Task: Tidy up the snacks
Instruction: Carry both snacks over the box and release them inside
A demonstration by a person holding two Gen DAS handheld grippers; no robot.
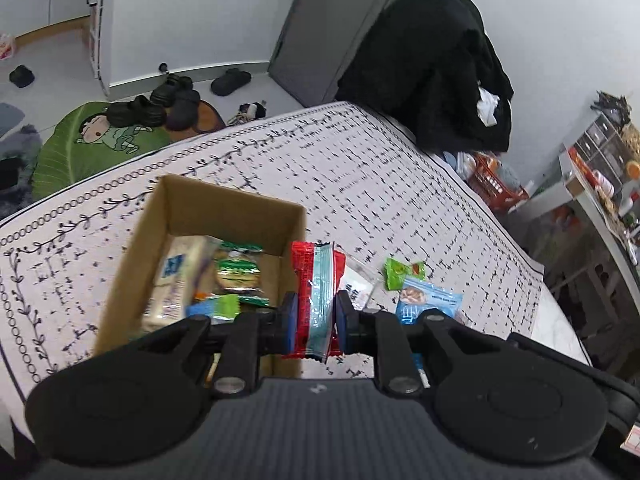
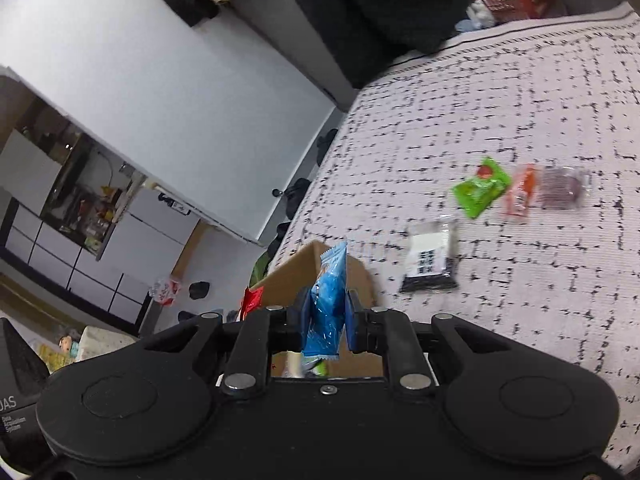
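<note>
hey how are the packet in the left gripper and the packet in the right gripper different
The red packet in the left gripper is red with a pale blue stripe down its middle; the blue packet in the right gripper is plain bright blue. The red packet is held beside the cardboard box, at its right wall; the blue packet is held with the box just behind it. Both are small sealed wrappers, clamped upright between the pads.

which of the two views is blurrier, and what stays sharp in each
Right wrist view is blurrier: the green packet, orange packet and tablecloth smear with motion, while the right gripper and its blue packet stay crisp. Left wrist view blurs only mildly on the cardboard box; the left gripper and its red packet are sharp. Both show fisheye bending.
</note>
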